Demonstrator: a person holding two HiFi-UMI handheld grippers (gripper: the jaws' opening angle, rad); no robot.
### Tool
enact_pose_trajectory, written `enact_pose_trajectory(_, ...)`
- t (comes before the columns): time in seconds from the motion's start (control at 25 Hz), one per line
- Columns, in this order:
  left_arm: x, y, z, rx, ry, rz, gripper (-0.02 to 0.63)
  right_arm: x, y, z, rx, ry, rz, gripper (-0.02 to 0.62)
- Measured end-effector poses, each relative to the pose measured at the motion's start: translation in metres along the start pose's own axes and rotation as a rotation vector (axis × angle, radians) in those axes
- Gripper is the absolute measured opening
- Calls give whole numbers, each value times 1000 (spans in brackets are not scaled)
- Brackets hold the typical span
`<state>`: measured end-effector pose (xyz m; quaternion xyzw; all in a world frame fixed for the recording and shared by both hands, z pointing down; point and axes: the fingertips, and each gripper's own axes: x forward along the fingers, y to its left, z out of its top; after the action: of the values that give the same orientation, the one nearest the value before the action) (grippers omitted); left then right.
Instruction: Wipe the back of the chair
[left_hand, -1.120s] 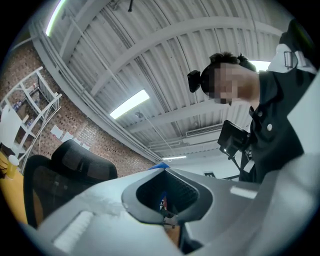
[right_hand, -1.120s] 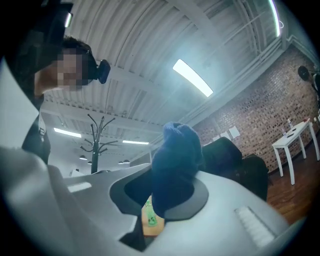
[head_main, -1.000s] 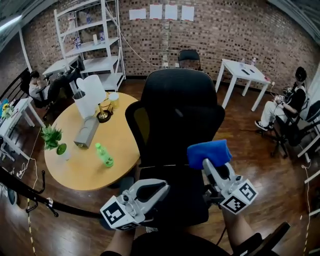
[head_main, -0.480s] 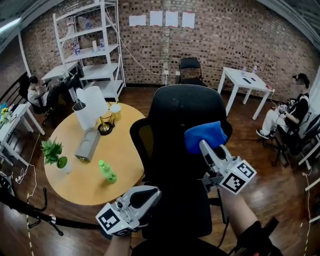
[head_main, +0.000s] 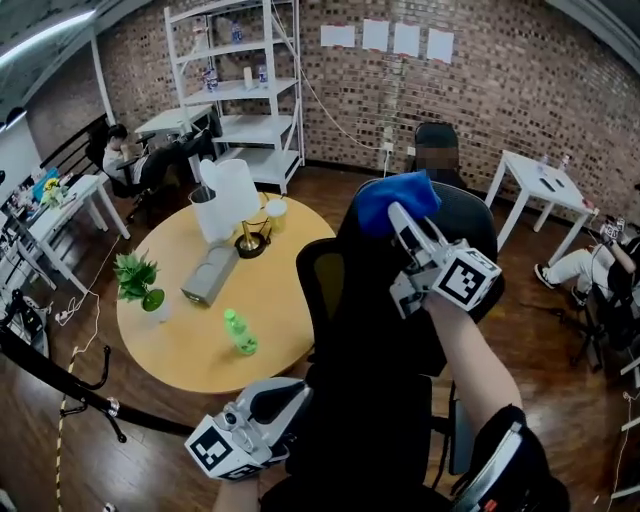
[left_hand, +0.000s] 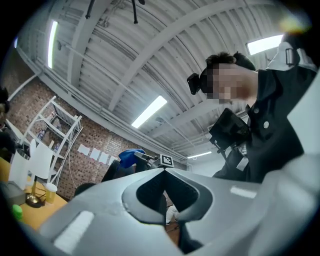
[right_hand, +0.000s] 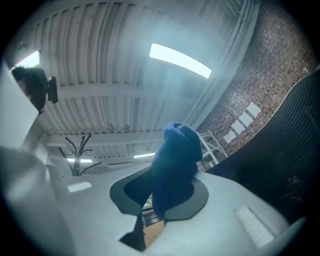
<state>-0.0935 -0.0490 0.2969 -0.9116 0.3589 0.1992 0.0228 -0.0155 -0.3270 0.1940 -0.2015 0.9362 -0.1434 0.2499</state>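
Note:
A black mesh office chair (head_main: 370, 300) stands in front of me with its back toward me. My right gripper (head_main: 398, 213) is raised to the top of the chair back and is shut on a blue cloth (head_main: 392, 200), which bulges between the jaws in the right gripper view (right_hand: 172, 165). The chair back (right_hand: 285, 145) fills the right edge of that view. My left gripper (head_main: 280, 398) hangs low by the chair's lower back with its jaws shut and nothing in them; in the left gripper view it (left_hand: 164, 170) points up at the ceiling.
A round wooden table (head_main: 175, 330) left of the chair carries a green bottle (head_main: 239, 333), a potted plant (head_main: 138, 280) and a white jug (head_main: 229, 200). White shelves (head_main: 235, 90) and another black chair (head_main: 438, 150) stand by the brick wall. A white table (head_main: 545, 185) is at right.
My right gripper has carried the blue cloth upward from the chair's mid back to its top edge. The left gripper stayed low. My head view has shifted right.

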Motion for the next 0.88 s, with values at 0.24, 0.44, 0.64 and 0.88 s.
enact_pose_trajectory(0.24,-8,1,7,40,10,47,5,26,-59,-13,180,-52,-122,54)
enact_pose_trajectory(0.44,-8,7,9,36,2,61,3,12,-103,-19,177,-64,-266,54)
enact_pose_trajectory(0.64,4,3,4,37,5,4,5,-17,-117,-9,196,-83,-360,54)
enact_pose_trajectory(0.88,26,-6,-3,-10,4,-68,5,-74,-138,17,141,-102,-462,54)
